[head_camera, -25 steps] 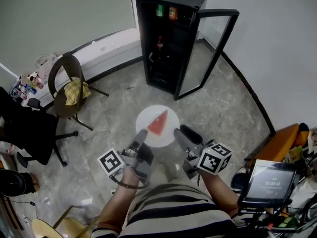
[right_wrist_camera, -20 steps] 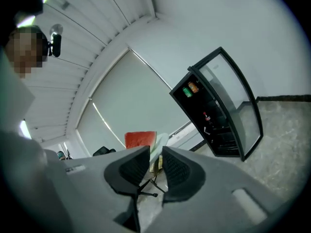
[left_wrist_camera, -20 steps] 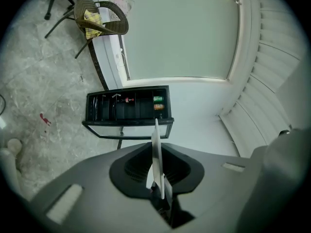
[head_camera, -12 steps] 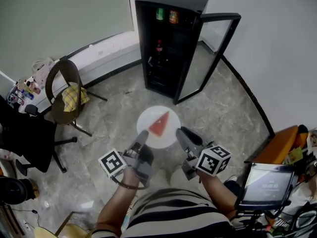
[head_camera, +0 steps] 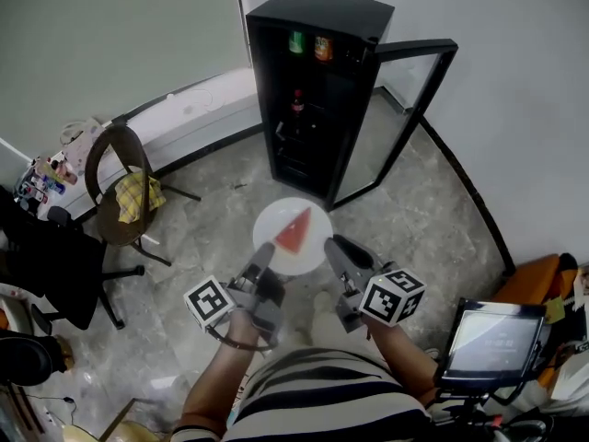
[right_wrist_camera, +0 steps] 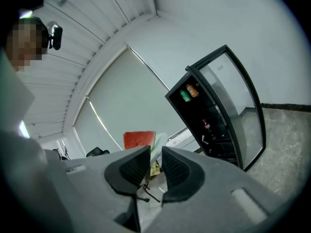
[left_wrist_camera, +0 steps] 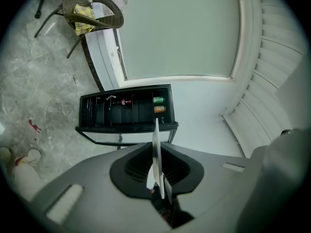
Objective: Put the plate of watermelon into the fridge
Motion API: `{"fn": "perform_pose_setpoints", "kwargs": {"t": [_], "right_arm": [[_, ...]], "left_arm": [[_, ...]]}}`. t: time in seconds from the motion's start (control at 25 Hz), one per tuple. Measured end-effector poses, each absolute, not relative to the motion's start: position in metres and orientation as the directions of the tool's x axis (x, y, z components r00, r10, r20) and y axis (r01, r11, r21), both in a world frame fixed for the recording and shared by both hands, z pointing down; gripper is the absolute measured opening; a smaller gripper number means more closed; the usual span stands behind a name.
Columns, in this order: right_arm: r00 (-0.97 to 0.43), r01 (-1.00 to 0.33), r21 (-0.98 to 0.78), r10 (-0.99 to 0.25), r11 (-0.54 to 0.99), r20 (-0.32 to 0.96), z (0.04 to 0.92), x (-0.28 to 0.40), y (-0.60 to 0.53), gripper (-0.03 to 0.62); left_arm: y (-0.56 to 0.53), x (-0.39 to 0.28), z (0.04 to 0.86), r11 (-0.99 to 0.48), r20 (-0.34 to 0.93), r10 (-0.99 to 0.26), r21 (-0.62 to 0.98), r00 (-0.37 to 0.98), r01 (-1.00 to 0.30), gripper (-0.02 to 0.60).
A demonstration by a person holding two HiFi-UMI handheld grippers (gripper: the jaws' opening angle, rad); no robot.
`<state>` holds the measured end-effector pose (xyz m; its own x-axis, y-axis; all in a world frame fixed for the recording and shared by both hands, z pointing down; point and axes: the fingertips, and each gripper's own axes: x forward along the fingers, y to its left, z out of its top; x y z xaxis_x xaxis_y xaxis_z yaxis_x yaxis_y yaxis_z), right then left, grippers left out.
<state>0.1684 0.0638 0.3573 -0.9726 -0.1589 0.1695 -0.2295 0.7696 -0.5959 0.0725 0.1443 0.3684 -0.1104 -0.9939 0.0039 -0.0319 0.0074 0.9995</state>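
Grey marbled floor fills the room, and the tall black fridge with its glass door open, upper centre, sits closer than a second ago. At mid-frame the left tongs clench the round white plate, which carries a red watermelon wedge. The right tongs, just closing, clamp its right rim.

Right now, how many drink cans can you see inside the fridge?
2: a green can and an orange can, side by side on the top shelf of the fridge. The lower shelves are dark, so others may be hidden.
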Motion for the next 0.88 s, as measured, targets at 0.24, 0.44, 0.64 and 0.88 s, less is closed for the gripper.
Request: {"fn": "perform_pose_setpoints", "kwargs": {"t": [0.24, 0.44, 0.64, 0.88], "right_arm": [[-0.974, -0.214, -0.595, -0.125, 0.775, 0.187, 0.360, 0.137, -0.006, 0.069], [-0.977, -0.192, -0.572, -0.102, 0.798, 0.186, 0.358, 0.127, -0.014, 0.067], [-0.978, -0.180, -0.565, -0.083, 0.805, 0.193, 0.360, 0.114, -0.027, 0.067], [-0.973, -0.202, -0.557, -0.101, 0.805, 0.207, 0.361, 0.092, -0.054, 0.067]], "left_arm": [[0.078, 0.044, 0.371, 0.025, 0.019, -0.989, 0.999, -0.146, -0.036, 0.034], [0.073, 0.037, 0.371, 0.008, 0.002, -0.985, 0.999, -0.173, -0.039, 0.032], [0.059, 0.025, 0.373, 0.013, 0.005, -0.981, 0.999, -0.194, -0.039, 0.032], [0.031, 0.001, 0.374, 0.030, 0.019, -0.982, 0.998, -0.186, -0.055, 0.031]]}}
